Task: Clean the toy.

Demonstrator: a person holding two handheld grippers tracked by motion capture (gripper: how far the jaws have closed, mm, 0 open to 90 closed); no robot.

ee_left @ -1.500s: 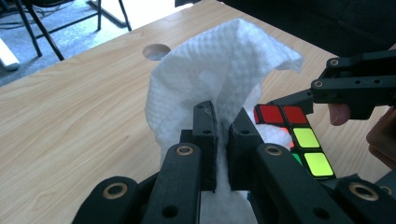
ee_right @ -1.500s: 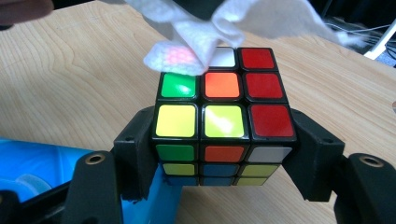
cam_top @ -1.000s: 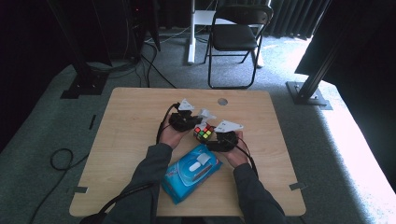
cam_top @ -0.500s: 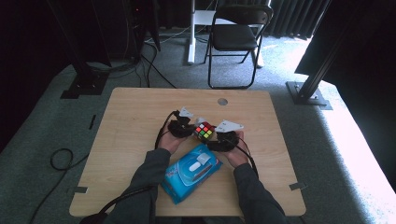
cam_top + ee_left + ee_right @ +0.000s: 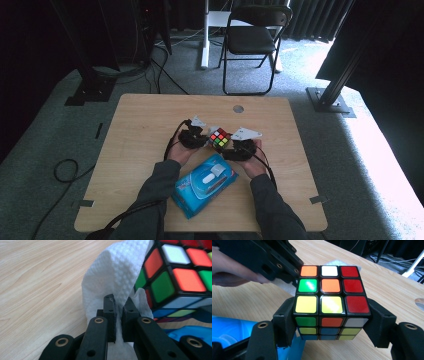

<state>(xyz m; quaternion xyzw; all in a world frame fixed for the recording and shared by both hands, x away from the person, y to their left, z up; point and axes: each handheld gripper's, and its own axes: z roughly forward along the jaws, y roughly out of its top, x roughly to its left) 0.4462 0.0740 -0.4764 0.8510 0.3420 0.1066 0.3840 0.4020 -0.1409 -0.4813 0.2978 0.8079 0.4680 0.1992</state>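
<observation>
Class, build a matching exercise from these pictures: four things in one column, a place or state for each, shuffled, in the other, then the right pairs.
Things:
1. puzzle cube
2. white wipe
3. blue wipes pack
4. folding chair

Places or states:
A. pinched in the left gripper
B. on the floor beyond the table
C. clamped in the right gripper
D. flat on the table, between the forearms

Pairs: 1-C, 2-A, 3-D, 4-B

We are seeing open wood on the table (image 5: 140, 150) to the left and beyond the hands, so passing there is easy. Toward the person, the blue wipes pack (image 5: 205, 185) is blocking the way, lying just beside the cube (image 5: 219, 138) and both forearms
</observation>
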